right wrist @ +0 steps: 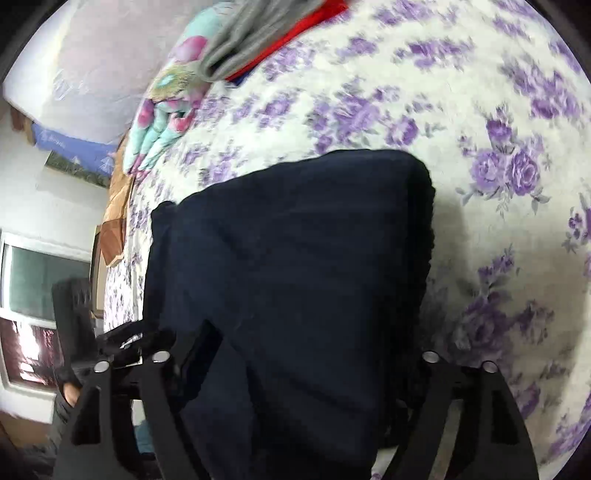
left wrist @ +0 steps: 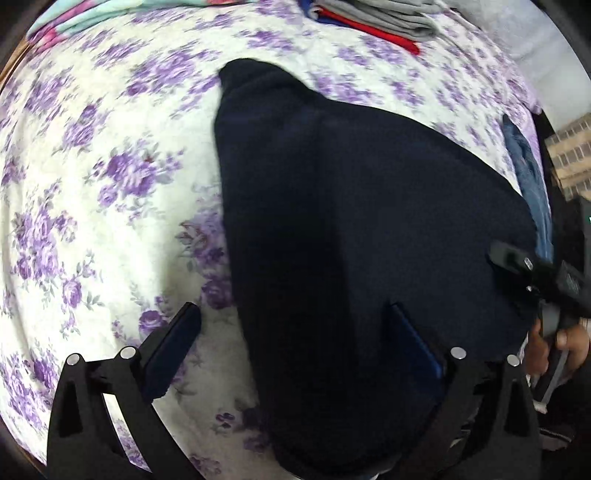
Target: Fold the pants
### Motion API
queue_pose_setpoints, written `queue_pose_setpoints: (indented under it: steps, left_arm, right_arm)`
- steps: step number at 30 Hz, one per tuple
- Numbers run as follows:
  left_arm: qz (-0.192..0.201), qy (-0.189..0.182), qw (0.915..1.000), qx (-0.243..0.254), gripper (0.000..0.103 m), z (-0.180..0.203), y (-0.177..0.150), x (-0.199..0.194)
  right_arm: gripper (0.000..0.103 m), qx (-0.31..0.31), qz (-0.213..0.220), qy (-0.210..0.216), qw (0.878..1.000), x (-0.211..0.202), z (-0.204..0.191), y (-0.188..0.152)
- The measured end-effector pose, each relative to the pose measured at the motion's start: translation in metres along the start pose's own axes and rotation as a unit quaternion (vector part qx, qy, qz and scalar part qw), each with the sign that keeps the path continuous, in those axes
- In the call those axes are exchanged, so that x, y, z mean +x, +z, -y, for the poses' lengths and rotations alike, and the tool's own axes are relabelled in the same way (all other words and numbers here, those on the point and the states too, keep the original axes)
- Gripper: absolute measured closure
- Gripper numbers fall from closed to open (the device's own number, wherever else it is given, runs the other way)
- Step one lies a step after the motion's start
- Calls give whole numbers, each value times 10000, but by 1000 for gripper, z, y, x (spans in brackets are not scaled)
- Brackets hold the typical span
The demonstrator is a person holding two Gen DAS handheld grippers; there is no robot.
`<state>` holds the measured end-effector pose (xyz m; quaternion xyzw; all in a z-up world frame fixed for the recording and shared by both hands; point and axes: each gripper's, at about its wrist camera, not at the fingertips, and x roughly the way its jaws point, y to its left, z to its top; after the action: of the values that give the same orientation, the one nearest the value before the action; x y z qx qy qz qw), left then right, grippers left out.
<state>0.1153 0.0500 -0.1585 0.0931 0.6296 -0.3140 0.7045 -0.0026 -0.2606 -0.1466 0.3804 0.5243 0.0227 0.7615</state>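
Observation:
The dark navy pants (left wrist: 351,229) lie folded on the purple-flowered bedsheet (left wrist: 110,184). My left gripper (left wrist: 295,332) is open just above the pants' near edge: its left finger is over the sheet, its right finger over the dark cloth. In the right wrist view the pants (right wrist: 295,266) fill the middle as a thick folded block. My right gripper (right wrist: 310,350) is open wide over the pants' near part, with nothing between its fingers. The right gripper also shows at the right edge of the left wrist view (left wrist: 535,273), held by a hand.
A stack of folded grey and red clothes (left wrist: 376,18) lies at the far end of the bed, also in the right wrist view (right wrist: 266,33). A teal flowered quilt (right wrist: 166,110) lies beside it. Blue denim (left wrist: 528,184) lies at the bed's right edge. A window (right wrist: 37,280) is at left.

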Motion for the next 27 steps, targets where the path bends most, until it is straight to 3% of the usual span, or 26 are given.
queue_pose_setpoints:
  steps: [3,5,7,10,12,14,15,16,17,19,22,27]
  left_arm:
    - [29,144,9997,188,6,6,0,3]
    - [67,145,9996,214,16,7,2,2]
    - [95,206,9995,238,36,9,5,-2]
    - [73,431,9984,357,59,16,9,-13]
    - [70,377,9990,233,57,12,10,-14]
    - [0,197,9998,-61,41,2,12,-5]
    - [-3,24,9999,-161,31,-2,13,-2]
    - [-4,-100,9998,-175,23,-6,14,-4]
    - [-14,-199,9996,-186,23,-6,15,-5]
    - [-60,-201,9997,-130,23,-4,17,-7]
    - [-27,-452,9989,-137,23,-6,21,-16]
    - [7,-623,9978,-239,21,-13,22,-24]
  right_arm:
    - [33,-152,-136,-174,9996,5,-11,1]
    - [56,-234,-263,-160,9993,7,-18,0]
    - [64,-353,-356,-46,9987,5,-26,-5]
    - [64,-480,-361,73,9982,-2,-35,-9]
    - [46,-366,-371,-85,9986,6,-28,-6]
    - [36,-176,-414,-79,9990,15,-19,-6]
    - [38,-240,-394,-36,9989,16,-21,-5]
    - [49,-286,-410,-77,9987,16,-22,-4]
    - [62,-281,-428,-67,9987,15,-22,-4]
    - [70,-267,-502,234,9981,10,-24,-3]
    - [73,-382,-380,479,9974,-8,-27,-2]
    - [73,-265,-304,342,9986,-23,-8,6]
